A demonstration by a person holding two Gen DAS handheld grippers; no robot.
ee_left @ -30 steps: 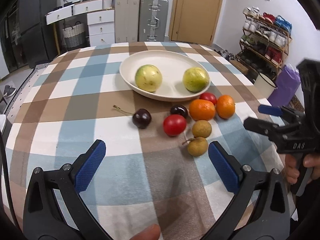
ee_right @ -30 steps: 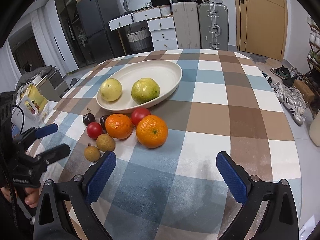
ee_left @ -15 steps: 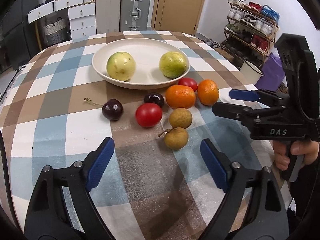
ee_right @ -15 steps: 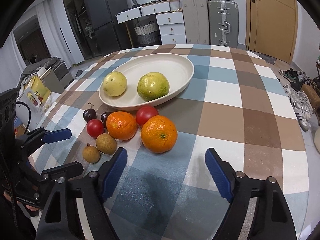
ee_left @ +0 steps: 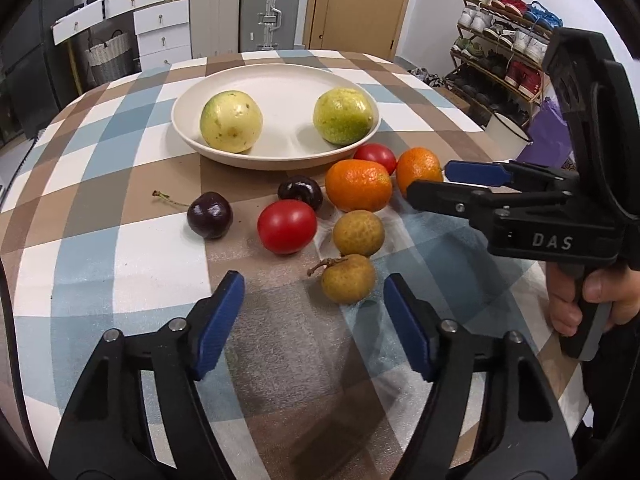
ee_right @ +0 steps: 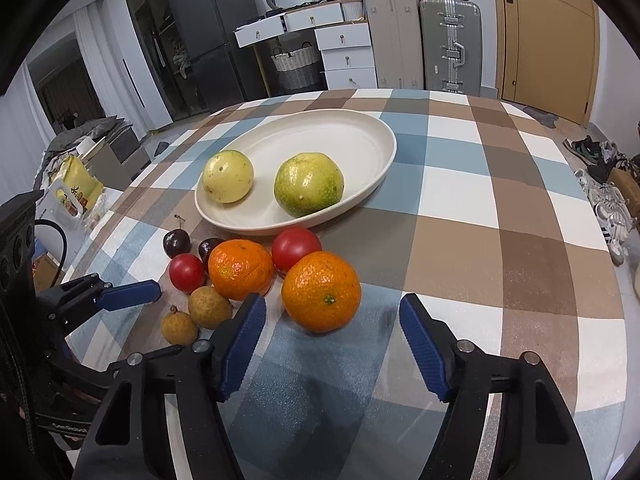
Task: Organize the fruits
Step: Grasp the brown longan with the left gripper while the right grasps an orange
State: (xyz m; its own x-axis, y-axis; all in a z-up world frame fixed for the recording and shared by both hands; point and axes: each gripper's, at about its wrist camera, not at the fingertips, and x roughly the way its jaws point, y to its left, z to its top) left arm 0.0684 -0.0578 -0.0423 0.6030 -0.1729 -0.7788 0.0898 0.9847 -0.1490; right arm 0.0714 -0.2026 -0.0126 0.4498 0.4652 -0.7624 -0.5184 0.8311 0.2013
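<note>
On the worktop [ee_left: 100, 264], covered in a blue, brown and white check, a cream oval plate [ee_left: 280, 80] is seen at the far middle with a yellow round fruit [ee_left: 231, 121] and a green round fruit [ee_left: 343, 115] lying in it, well apart. Just near of the plate a cluster of loose fruit is gathered: two oranges [ee_right: 321, 291] [ee_right: 241, 269], two red tomatoes [ee_left: 287, 226] [ee_right: 296, 243], two dark cherries [ee_left: 210, 215] [ee_left: 300, 192] and two brown longans [ee_left: 348, 278] [ee_left: 358, 232]. The left gripper [ee_left: 314, 312] is held low with its fingers apart, the nearest longan lying just ahead between them. The right gripper [ee_right: 332, 344] is likewise held with fingers apart, the larger orange sitting just beyond their tips. In the left view the right gripper reaches in from the right, close beside the oranges. Behind the worktop, suitcases [ee_right: 450, 46], white drawers [ee_right: 344, 56], a woven basket [ee_right: 296, 66], a dark fridge [ee_right: 208, 36] and a wooden door [ee_right: 548, 28] are seen; a shoe rack [ee_left: 500, 40] stands at the right.
</note>
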